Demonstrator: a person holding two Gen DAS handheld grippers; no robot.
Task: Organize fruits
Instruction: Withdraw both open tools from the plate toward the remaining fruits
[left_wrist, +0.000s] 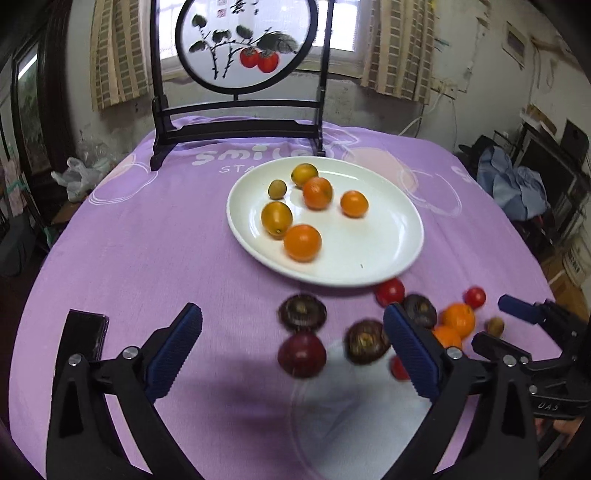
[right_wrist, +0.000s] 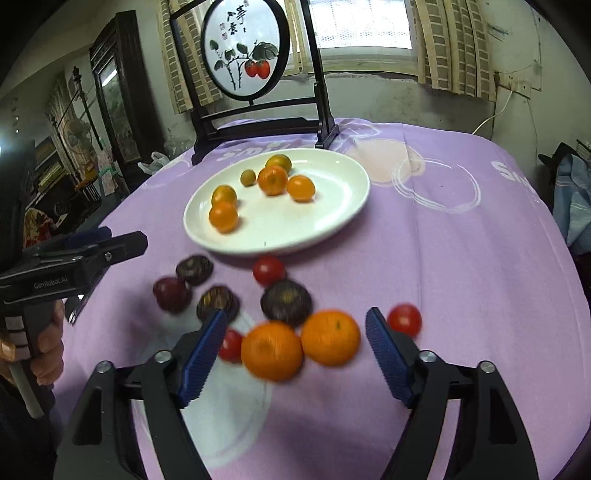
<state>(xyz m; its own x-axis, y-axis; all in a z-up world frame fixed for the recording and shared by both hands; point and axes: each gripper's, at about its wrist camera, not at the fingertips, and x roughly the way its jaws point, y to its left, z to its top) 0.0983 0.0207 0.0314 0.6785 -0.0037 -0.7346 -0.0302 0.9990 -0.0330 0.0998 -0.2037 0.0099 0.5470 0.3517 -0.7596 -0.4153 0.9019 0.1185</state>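
Left gripper (left_wrist: 291, 350) spread wide above the purple tablecloth (left_wrist: 147, 240), nothing clamped between its blue pads; a dark red plum (left_wrist: 301, 354) and two brown mushrooms (left_wrist: 302, 312) lying on the cloth in the gap, untouched. Right gripper (right_wrist: 295, 350) likewise parted, two oranges (right_wrist: 272, 350) side by side on the cloth between its fingers, pads clear of both. White plate (right_wrist: 332, 221) at twelve o'clock from both grippers, carrying six small orange and yellow-green fruits (right_wrist: 273, 180) clustered toward its ten o'clock side. Red cherry tomatoes (right_wrist: 268, 270) loose on the cloth: one just at the plate's six o'clock rim, one at two o'clock of the right finger, one beside the left finger. Wooden stand with round painted screen (left_wrist: 245, 44) beyond the plate at twelve o'clock. Dark phone-like slab (left_wrist: 85, 332) at nine o'clock of the left gripper.
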